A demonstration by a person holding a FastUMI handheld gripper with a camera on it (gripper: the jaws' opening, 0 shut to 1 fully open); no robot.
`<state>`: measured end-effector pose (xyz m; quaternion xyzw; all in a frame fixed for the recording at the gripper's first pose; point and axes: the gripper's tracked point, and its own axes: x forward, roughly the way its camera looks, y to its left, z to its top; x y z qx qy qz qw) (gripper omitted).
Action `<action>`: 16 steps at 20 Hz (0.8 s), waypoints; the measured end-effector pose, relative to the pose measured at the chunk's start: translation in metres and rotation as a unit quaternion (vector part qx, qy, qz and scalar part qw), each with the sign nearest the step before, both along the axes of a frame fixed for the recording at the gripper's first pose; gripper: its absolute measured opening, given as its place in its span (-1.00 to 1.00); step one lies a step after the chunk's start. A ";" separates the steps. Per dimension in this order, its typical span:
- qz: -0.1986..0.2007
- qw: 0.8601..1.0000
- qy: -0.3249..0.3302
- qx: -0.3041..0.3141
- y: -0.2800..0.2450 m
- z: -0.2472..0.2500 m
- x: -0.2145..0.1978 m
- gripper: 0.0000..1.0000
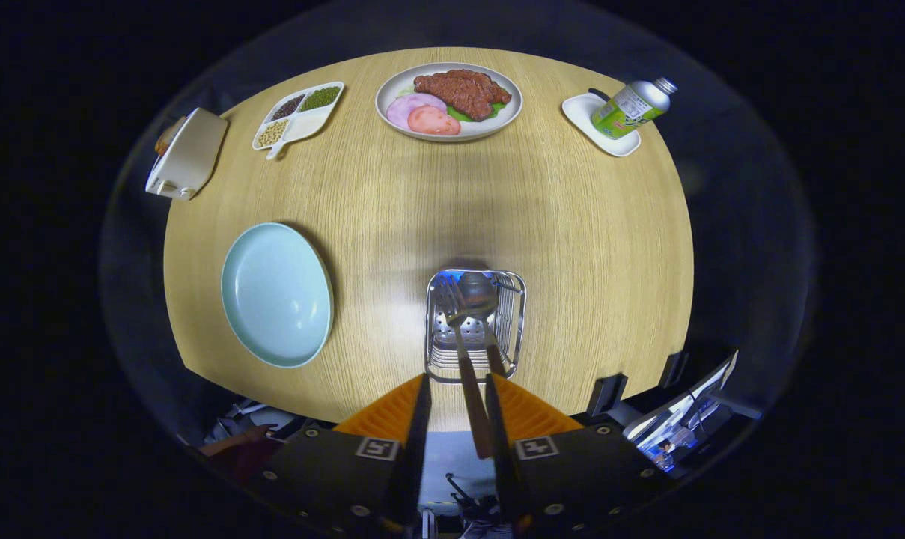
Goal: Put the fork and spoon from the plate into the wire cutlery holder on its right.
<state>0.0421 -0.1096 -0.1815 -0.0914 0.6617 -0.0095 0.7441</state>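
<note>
- The fork (452, 299) and spoon (477, 292) stood heads-down in the wire cutlery holder (513, 318), wooden handles leaning toward the gripper (456, 393).
- The fingers were parted; one handle lay between them, against the right finger, unclamped.
- The pale blue plate (276, 293) sat left of the holder.

Single fisheye cam riding on the claw (456, 389), looking steeply down along its fingers from above the desk (572, 224) near edge; wire holder (475, 326) close ahead, food plate (449, 101) at far edge.
</note>
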 end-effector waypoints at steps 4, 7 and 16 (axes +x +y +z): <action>-0.007 0.999 -0.033 0.017 0.003 0.007 0.008 0.81; -0.005 0.995 -0.081 0.051 0.016 0.022 0.019 0.98; 0.029 0.939 -0.334 0.077 0.031 0.131 0.033 0.96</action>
